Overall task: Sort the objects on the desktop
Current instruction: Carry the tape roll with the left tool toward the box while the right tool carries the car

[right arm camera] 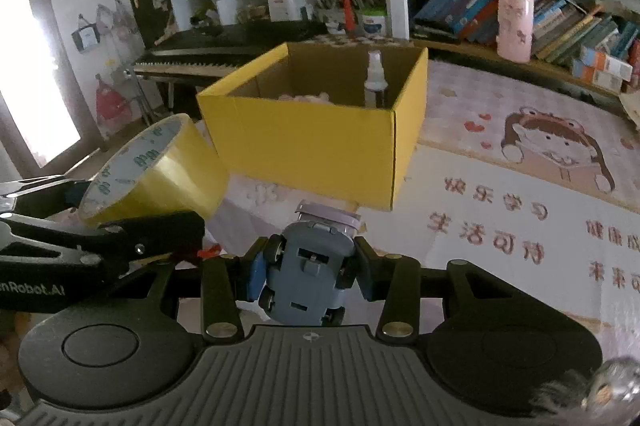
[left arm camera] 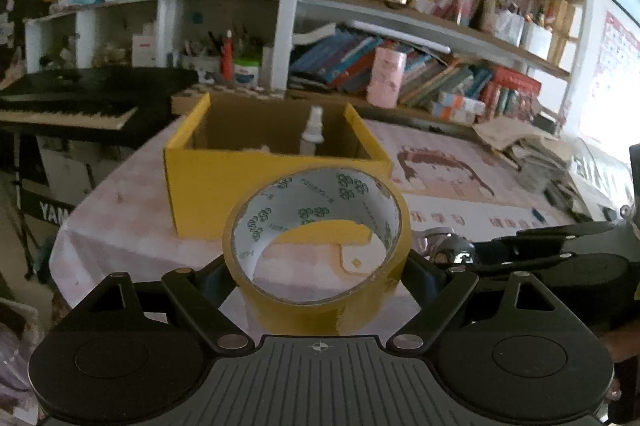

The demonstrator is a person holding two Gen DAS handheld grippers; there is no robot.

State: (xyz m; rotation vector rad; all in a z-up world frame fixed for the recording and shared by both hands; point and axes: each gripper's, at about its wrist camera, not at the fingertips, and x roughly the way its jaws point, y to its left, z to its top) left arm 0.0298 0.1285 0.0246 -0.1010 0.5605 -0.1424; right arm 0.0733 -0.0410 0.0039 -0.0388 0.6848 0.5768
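Left wrist view: left claw (left arm camera: 316, 278) pinches a tape roll (left arm camera: 318, 246) at lower centre, gripped across its glossy yellow sides, printed white core facing up. Yellow cardboard box (left arm camera: 224, 182) sits just beyond on the pink printed counter (left arm camera: 460, 198), likely the drop target; a white spray bottle (left arm camera: 313, 132) stands inside.

Right wrist view: right claw (right arm camera: 306, 268) squeezes a grey plastic toy car (right arm camera: 306, 274) by its sides, underside showing, bottom centre. The box is mid-frame, the tape roll at left.

Box (right arm camera: 320, 146) on the table (right arm camera: 500, 226), bottle (right arm camera: 375, 76) upright inside it at the right, bookshelf (right arm camera: 520, 6) behind, keyboard (right arm camera: 224, 50) behind left, tape (left arm camera: 320, 246) and car (right arm camera: 306, 272) before the box.
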